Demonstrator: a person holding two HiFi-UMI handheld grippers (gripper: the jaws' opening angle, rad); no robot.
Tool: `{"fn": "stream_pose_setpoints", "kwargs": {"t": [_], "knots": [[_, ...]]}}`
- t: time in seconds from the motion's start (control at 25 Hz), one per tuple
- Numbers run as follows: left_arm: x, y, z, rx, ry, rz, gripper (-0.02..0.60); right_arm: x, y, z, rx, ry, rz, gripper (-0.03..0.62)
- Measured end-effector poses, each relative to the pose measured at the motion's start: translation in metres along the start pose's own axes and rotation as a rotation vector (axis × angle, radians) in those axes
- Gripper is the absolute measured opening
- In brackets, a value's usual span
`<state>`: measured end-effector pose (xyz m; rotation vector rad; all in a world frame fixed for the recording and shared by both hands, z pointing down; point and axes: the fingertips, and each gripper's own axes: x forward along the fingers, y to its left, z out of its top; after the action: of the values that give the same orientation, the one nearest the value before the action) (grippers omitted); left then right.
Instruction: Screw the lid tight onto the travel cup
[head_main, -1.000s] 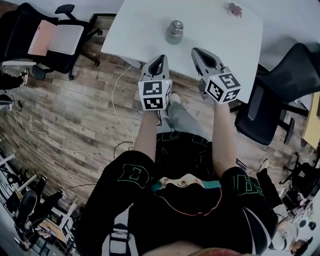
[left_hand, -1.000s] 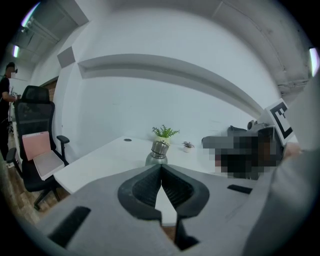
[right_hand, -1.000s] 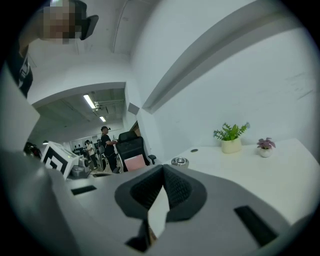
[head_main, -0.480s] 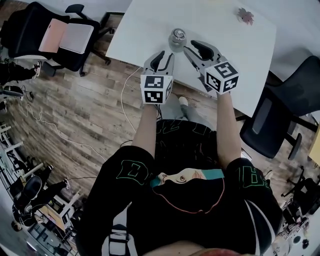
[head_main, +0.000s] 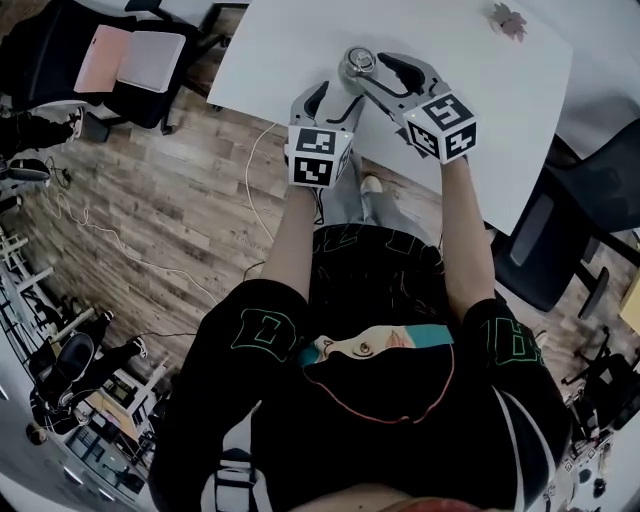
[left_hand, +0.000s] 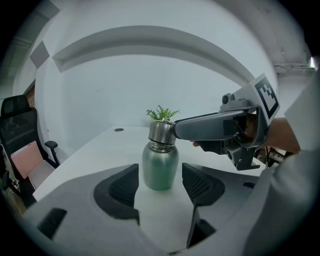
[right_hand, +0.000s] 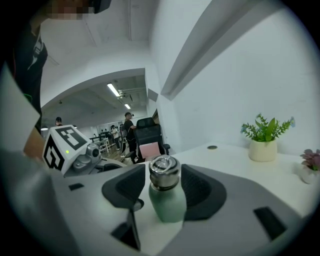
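Observation:
The travel cup (head_main: 357, 66), green with a steel lid (left_hand: 161, 131), stands upright near the front edge of the white table (head_main: 470, 60). My left gripper (head_main: 336, 97) sits just in front of it; in the left gripper view the cup's body (left_hand: 160, 167) shows between the open pads (left_hand: 125, 186), which do not press it. My right gripper (head_main: 375, 78) comes in from the right, with the lid (right_hand: 163, 172) between its open pads (right_hand: 202, 192). One right finger (left_hand: 210, 127) lies against the lid's side. Both pairs of jaws have just been opening.
A small potted plant (right_hand: 265, 137) and a pink flower (head_main: 508, 18) stand at the table's far side. Black office chairs stand to the left (head_main: 120, 55) and right (head_main: 590, 200). A cable (head_main: 250, 190) runs over the wooden floor under the table's front edge.
Both grippers have moved forward from the table's front edge to the cup. Their jaws, shut a second ago, now stand apart round it.

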<state>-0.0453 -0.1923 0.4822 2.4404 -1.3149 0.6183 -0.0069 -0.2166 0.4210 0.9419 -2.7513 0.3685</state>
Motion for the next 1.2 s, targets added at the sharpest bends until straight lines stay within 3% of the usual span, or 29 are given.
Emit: {"fn": "stream_pose_setpoints", "kwargs": {"t": [0.52, 0.68, 0.92, 1.2], "knots": [[0.044, -0.002, -0.007, 0.085, 0.051, -0.109, 0.317, 0.022, -0.001, 0.0, -0.033, 0.006, 0.062, 0.238], [0.046, -0.004, -0.003, 0.106, 0.025, -0.143, 0.319, 0.024, -0.001, -0.001, -0.11, 0.028, 0.051, 0.236], [0.045, -0.004, -0.005, 0.122, 0.003, -0.136, 0.316, 0.024, 0.007, 0.0, -0.219, 0.064, 0.036, 0.236], [0.045, -0.005, -0.007, 0.116, -0.007, -0.13, 0.313, 0.023, 0.008, -0.002, -0.235, 0.054, -0.005, 0.238]]}}
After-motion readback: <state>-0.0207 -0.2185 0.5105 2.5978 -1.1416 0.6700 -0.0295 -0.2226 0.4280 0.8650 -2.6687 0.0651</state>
